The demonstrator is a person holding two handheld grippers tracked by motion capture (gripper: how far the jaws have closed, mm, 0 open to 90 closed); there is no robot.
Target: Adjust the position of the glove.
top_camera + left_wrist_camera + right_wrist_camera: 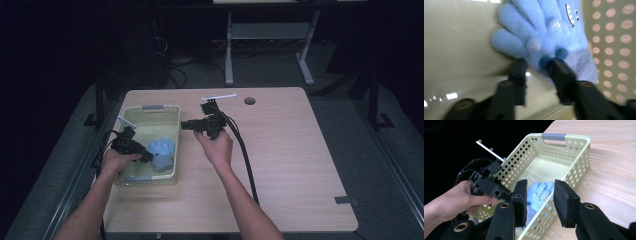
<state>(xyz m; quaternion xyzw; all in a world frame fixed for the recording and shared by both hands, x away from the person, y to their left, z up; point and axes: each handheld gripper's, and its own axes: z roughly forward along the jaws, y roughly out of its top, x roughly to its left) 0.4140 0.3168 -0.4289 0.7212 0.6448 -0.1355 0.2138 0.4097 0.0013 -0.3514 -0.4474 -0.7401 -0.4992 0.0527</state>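
My left gripper [537, 66] reaches into the near end of the basket [172, 116], its fingers [560, 68] apart around the blue glove's [549, 32] cuff, while my right gripper [539, 195] hovers open, empty.

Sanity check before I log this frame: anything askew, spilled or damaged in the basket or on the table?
Nothing stands out. The blue glove lies intact in the basket, which sits square on the table. The left gripper reaches at the glove's cuff.
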